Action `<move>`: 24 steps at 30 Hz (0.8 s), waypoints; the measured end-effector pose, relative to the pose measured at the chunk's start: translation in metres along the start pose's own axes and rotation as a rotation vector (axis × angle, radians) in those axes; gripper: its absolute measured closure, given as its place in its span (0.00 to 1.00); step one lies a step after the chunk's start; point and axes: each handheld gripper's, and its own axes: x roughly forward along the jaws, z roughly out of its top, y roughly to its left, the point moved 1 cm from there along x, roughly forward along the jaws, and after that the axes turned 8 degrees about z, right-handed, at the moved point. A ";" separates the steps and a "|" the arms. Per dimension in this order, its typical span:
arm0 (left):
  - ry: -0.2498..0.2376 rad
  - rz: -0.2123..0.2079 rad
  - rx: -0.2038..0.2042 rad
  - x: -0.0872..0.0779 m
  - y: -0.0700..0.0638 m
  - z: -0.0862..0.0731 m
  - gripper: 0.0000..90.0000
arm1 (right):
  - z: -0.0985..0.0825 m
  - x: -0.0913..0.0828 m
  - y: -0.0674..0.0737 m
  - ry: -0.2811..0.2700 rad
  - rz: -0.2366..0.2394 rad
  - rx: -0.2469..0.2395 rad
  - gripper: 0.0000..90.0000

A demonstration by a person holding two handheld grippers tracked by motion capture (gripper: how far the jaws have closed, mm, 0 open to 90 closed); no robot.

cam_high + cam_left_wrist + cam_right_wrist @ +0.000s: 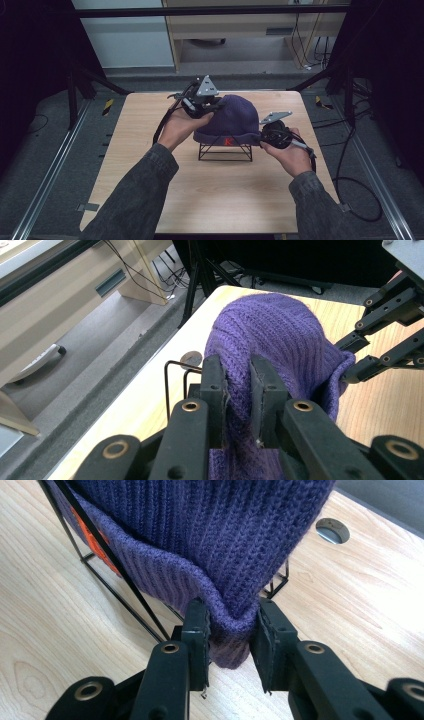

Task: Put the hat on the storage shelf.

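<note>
Purple beanie (235, 120) draped over black wire stand (225, 151), mid-table (150, 180). Left gripper (239, 390) pinching knit at far-left side; right gripper (231, 630) pinching folded brim at right.

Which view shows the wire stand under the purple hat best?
The high view: the wire stand shows whole beneath the hat. The right gripper view catches some slanting bars; the left gripper view, a bent corner.
</note>
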 end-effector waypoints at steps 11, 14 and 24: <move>0.004 -0.005 -0.008 0.004 -0.005 -0.008 0.87 | -0.007 0.006 0.001 0.010 0.001 0.007 0.77; 0.007 -0.009 -0.009 0.005 -0.006 -0.011 0.87 | -0.009 0.007 0.001 0.014 0.003 0.013 0.77; 0.014 -0.013 -0.003 0.006 -0.008 -0.014 0.87 | -0.013 0.011 0.002 0.025 0.005 0.013 0.77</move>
